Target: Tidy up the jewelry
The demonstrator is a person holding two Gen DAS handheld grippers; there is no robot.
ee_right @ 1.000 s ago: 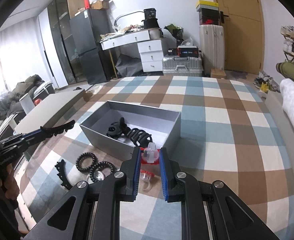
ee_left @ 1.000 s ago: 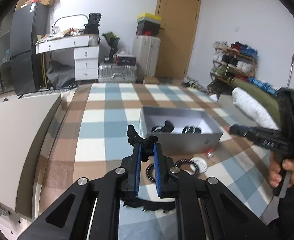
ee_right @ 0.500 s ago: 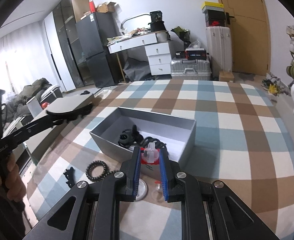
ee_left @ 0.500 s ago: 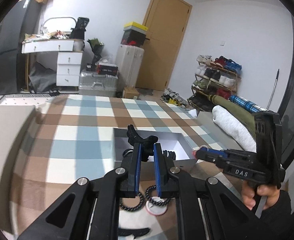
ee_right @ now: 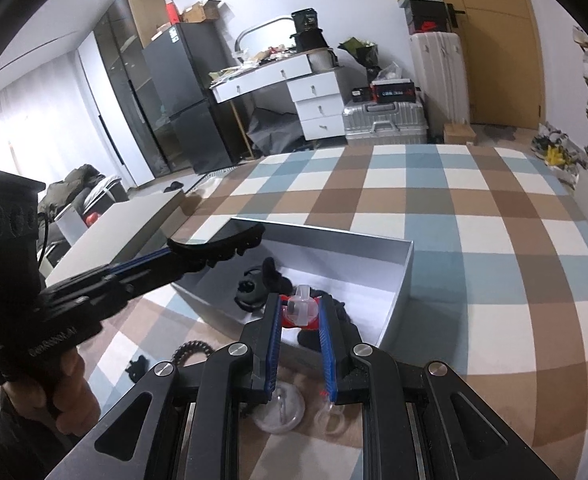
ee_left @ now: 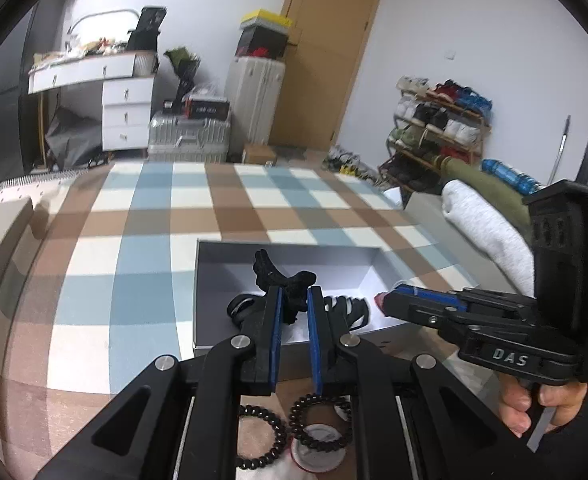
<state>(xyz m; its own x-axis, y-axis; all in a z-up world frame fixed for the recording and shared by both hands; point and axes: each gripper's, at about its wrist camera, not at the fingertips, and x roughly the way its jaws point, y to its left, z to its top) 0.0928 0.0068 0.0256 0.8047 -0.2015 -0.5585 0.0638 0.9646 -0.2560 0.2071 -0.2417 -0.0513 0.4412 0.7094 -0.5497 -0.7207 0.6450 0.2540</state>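
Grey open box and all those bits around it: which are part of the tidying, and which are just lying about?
Part of the job:
- grey open box
- black claw hair clip in left gripper
- clear-and-red small piece in right gripper
- black coiled hair ties

Lying about:
- silver suitcase
- white drawer desk
- shoe rack

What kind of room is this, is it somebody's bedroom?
Probably a lived-in bedroom or spare room at home. There is a shoe rack full of shoes, suitcases by the wooden door, and a cluttered white desk with drawers beside a dark fridge.
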